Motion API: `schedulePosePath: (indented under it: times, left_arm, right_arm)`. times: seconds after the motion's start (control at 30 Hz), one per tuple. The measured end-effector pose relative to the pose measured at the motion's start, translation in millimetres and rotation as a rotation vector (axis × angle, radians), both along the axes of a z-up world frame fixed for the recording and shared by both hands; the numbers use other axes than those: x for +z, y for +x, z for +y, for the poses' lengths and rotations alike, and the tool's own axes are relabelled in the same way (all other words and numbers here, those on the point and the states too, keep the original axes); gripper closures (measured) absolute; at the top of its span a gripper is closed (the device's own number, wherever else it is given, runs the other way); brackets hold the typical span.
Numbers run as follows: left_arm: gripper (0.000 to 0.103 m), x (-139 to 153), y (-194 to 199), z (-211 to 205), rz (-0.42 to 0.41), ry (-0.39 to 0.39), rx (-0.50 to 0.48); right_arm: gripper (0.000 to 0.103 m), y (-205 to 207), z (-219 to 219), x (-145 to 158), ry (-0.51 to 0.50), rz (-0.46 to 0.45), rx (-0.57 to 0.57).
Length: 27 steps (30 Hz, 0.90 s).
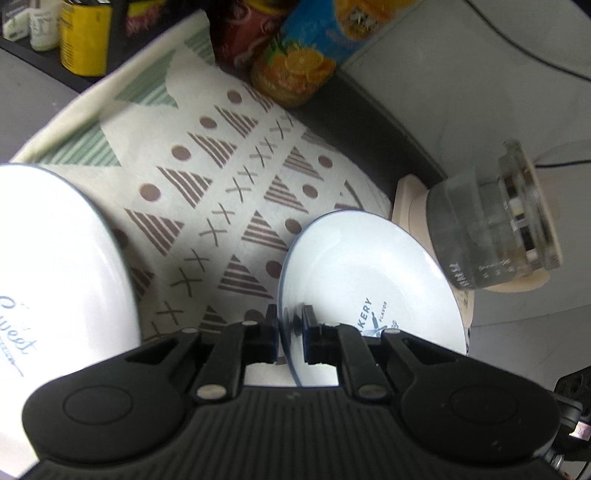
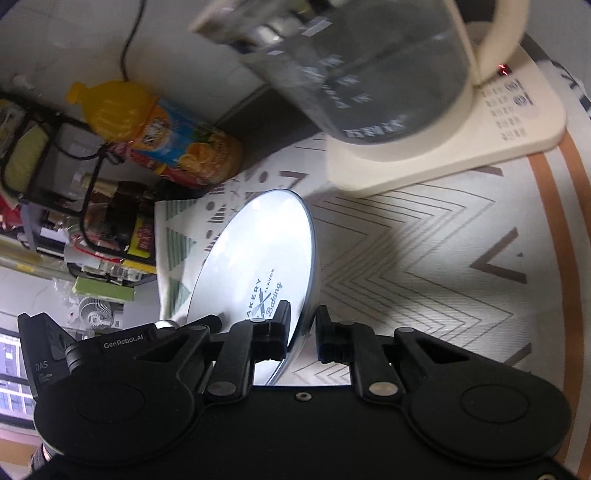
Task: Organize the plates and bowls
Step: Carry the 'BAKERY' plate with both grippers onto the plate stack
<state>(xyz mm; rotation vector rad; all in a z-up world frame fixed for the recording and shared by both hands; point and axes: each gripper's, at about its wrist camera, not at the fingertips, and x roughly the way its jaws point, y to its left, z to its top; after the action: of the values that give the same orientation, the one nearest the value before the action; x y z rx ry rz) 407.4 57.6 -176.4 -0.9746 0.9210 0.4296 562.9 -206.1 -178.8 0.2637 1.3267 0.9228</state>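
A white plate [image 1: 369,266] with a thin blue rim and a "BAKERY FLAVOR" print hangs tilted above the patterned cloth [image 1: 221,177]. My left gripper [image 1: 290,314] is shut on its left rim. In the right wrist view the same plate [image 2: 258,240] stands on edge, and my right gripper [image 2: 303,314] is shut on the opposite rim. The left tool's black housing [image 2: 74,350] shows at the plate's lower left. A second, larger white plate [image 1: 55,258] printed "Sweet" sits at the left of the cloth.
A glass kettle [image 2: 369,74] on its cream base [image 2: 517,122] stands close behind the held plate. An orange juice bottle [image 2: 177,144], a red bottle [image 1: 247,33] and a yellow can [image 1: 85,37] line the back. A cluttered wire rack [image 2: 55,184] stands at the left.
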Motion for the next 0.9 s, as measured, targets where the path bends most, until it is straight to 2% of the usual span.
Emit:
schedulePosePath:
  times: [0.3,0.43,0.7,0.9]
  left_arm:
    - [0.093,28.1,-30.8,17.2,-0.067,0.043,0.014]
    - [0.093,30.9,-45.5,31.6,-0.090,0.020,0.021]
    - [0.093,40.2,-67.7,53.3,-0.120,0.042,-0.051]
    - [0.093,43.2,-89.6,67.8,-0.122,0.049,-0.099]
  right_arm:
    - [0.089,-35.6,27.2,35.0,0.019,-0.121,0.033]
    - [0.089,-51.5,34.2,41.5,0.035,-0.131,0.006]
    - [0.089,-87.7,48.7,55.0,0.034,-0.175,-0.045]
    - [0.089,-119.6,57.8,58.9,0.022,-0.167,-0.092]
